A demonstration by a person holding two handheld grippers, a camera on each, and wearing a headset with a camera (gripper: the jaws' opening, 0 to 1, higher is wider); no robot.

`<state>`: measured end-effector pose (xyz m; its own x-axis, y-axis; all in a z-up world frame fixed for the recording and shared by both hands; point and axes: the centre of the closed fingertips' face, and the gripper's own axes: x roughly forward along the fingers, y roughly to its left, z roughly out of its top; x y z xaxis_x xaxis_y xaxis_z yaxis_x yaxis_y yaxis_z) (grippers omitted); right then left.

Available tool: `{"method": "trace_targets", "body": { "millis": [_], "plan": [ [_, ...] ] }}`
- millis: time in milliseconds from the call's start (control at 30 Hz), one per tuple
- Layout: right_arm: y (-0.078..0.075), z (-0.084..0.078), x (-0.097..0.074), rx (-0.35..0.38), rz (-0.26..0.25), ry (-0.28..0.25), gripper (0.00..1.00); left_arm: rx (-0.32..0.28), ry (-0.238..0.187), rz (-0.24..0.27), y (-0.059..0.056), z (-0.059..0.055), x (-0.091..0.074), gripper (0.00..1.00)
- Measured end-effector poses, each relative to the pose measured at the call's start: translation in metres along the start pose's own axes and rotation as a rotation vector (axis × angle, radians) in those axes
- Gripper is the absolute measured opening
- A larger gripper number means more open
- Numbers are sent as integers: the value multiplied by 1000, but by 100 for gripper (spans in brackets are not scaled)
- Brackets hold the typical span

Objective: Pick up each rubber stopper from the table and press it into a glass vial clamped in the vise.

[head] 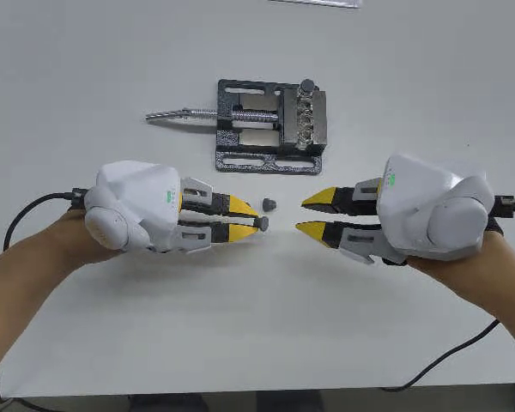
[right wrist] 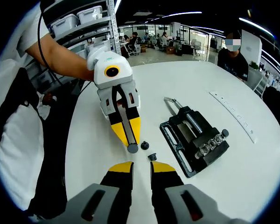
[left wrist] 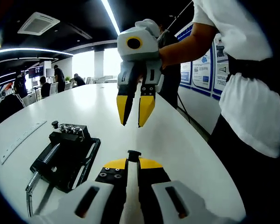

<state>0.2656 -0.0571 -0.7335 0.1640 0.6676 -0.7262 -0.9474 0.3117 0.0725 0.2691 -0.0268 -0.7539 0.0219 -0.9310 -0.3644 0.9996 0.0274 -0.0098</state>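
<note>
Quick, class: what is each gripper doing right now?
Left gripper: shut on a rubber stopper.
Right gripper: open, holding nothing.

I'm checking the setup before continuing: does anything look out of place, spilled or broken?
Nothing stands out. The vise sits flat, its vials in a row, and the left gripper holds a stopper.

White-shelled left hand-held gripper (head: 259,216) and right hand-held gripper (head: 300,215) have yellow-tipped black jaws.
</note>
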Motion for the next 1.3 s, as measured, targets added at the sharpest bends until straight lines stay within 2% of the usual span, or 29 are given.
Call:
{"method": "trace_targets", "body": {
  "millis": [300, 567, 833, 1300],
  "plan": [
    [2, 5, 0, -68, 21, 28, 14, -71, -91, 20, 5, 17, 5, 3],
    [1, 7, -2, -133, 35, 55, 15, -109, -136, 12, 5, 26, 10, 3],
    [4, 10, -1, -173, 60, 64, 16, -136, -171, 4, 5, 32, 11, 3],
    [10, 12, 0, -213, 83, 69, 16, -138, -186, -16, 0, 37, 12, 3]
  ]
}}
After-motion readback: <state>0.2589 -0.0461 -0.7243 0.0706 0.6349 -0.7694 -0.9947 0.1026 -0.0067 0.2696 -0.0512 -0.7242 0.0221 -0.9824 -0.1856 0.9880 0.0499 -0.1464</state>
